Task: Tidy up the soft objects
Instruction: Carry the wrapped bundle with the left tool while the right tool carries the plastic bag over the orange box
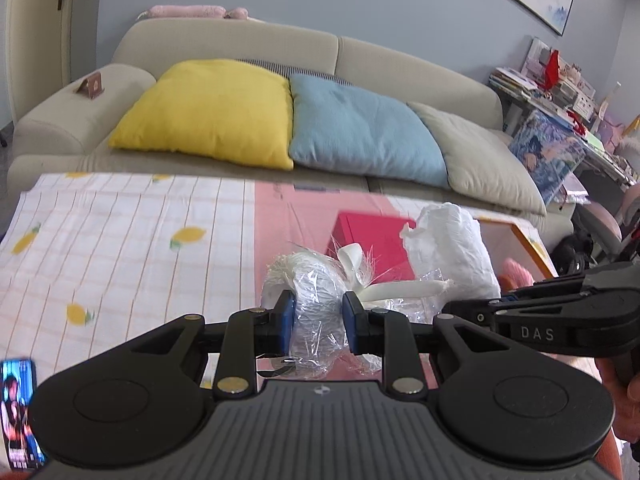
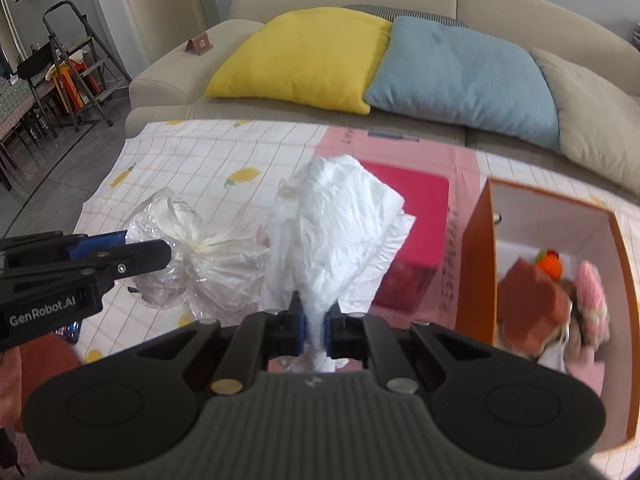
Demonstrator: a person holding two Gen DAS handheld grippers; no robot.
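Orange box (image 2: 476,248) right, red case (image 2: 416,216) behind; left tool (image 1: 319,322) clamps clear-wrapped bundle (image 1: 316,280), right tool (image 2: 315,326) white bag (image 2: 336,224).

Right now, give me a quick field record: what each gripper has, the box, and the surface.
left gripper: shut on clear cellophane bundle tied with white ribbon
right gripper: shut on crumpled white plastic bag
orange box: open, plush toys inside
red box: behind the white bag
surface: lemon-print tablecloth
background: sofa with yellow cushion and blue cushion
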